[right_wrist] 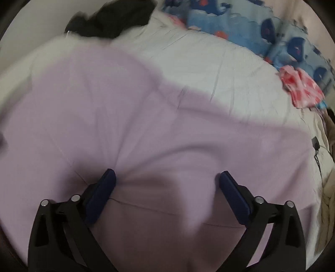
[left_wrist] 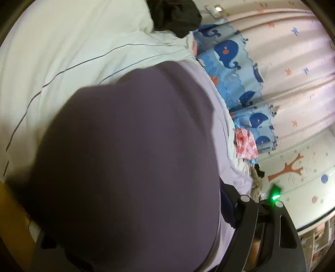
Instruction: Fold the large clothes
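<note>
Right claw gapes above lilac garment.

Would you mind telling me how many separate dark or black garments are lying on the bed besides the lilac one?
1: a black garment bunched at the bed's far edge, beyond the lilac garment. More may be hidden underneath.

Both fisheye views bend strongly toward dark, vignetted corners. In the left wrist view the lilac cotton garment looms close, shadowed and out of focus; the pale pink star-print curtain beyond it is bright. In the right wrist view motion blur smears the garment, where soft shadows fall.
</note>
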Tool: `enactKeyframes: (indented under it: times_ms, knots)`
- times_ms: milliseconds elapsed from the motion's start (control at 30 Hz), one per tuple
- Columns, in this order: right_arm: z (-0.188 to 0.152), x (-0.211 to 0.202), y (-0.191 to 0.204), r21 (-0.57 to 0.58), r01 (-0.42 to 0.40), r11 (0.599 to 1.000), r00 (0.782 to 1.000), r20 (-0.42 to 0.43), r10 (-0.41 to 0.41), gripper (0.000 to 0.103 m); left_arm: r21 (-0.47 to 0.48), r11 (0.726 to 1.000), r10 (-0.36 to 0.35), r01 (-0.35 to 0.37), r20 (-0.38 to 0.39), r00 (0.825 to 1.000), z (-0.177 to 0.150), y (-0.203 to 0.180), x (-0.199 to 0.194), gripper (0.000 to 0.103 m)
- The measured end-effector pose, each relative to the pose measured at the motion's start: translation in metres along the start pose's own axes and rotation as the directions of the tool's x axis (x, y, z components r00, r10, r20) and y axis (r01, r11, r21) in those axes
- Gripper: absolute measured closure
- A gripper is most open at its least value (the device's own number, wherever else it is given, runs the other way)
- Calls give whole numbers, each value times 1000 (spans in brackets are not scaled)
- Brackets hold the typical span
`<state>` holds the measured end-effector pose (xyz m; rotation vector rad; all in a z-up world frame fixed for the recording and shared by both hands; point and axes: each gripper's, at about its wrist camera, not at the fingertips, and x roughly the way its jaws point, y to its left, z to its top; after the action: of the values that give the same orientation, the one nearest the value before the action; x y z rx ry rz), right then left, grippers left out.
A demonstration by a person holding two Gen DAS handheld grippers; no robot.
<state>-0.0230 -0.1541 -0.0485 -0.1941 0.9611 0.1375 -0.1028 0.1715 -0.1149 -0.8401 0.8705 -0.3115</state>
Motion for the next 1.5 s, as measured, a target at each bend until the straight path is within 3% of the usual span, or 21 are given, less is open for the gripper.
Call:
enactKeyframes:
  times_ms: [133, 267, 367, 400, 433, 533, 600, 667, 733, 800, 900, 967, 1100, 1200, 1333, 1400, 1500]
  knots:
    - [10, -13, -11, 109, -48, 993, 997, -57, 55, 7, -1, 1000, 24, -24, 11, 1000, -2, 2, -3, 26]
    - [-5, -68, 4, 16, 16, 1000, 998, 66, -17, 7, -17, 1000, 13, -13, 8, 1000, 0, 6, -2, 26]
    - [-40, -40, 16, 15, -3, 1000, 1000, 0, 3, 6, 4, 1000, 18, -18, 6, 1000, 0, 3, -1, 26]
    - [-49, -35, 16, 18, -8, 1000, 1000, 29, 7, 6, 13, 1000, 21, -21, 6, 1000, -1, 1, -1, 26]
    - [-51, -31, 16, 15, -11, 1000, 999, 43, 10, 6, 17, 1000, 24, -24, 5, 1000, -3, 2, -3, 26]
    - [-36, -41, 10, 49, -30, 998, 999, -24, 31, 6, -12, 1000, 25, -25, -1, 1000, -2, 7, -2, 26]
    - [-39, -64, 11, 65, -59, 996, 998, 41, 57, 6, -30, 999, 17, -17, -7, 1000, -2, 12, -3, 26]
    - [-56, -87, 21, 43, -37, 998, 994, 106, 33, 6, -33, 999, 21, -21, -5, 1000, -1, 11, -2, 26]
    - [-72, -65, 40, -7, -21, 1000, 999, 31, 21, 6, -21, 999, 29, -30, -8, 1000, -2, 8, -2, 25]
    - [-80, -54, 44, -47, 11, 999, 998, 61, -8, 6, -5, 999, 43, -43, -14, 999, -3, 6, -2, 25]
    - [-67, -61, 33, -4, -45, 999, 999, -5, 45, 6, -31, 998, 48, -49, -19, 999, -3, 10, -2, 25]
    - [-62, -80, 23, 10, -108, 994, 994, 21, 108, 6, -55, 998, 39, -40, -22, 999, -2, 15, -2, 25]
    - [-65, -109, -15, 64, -19, 998, 992, 128, 11, 6, -77, 996, 37, -38, -12, 999, -5, 16, -3, 24]
    - [-86, -74, -49, 136, 42, 990, 998, 36, -48, 6, -87, 995, 52, -52, 3, 999, -8, 14, -1, 19]
    - [-94, -75, -51, 90, 2, 996, 1000, 14, -3, 6, -71, 997, 28, -26, 34, 999, -15, 13, -4, 18]
    - [-86, -91, -58, 155, -99, 983, 994, 68, 89, 6, -52, 999, 15, -12, 50, 999, -16, 10, -6, 18]
    - [-48, -111, -59, 158, -105, 982, 982, 174, 77, 6, -32, 999, 24, -22, 60, 998, -16, 7, -6, 18]
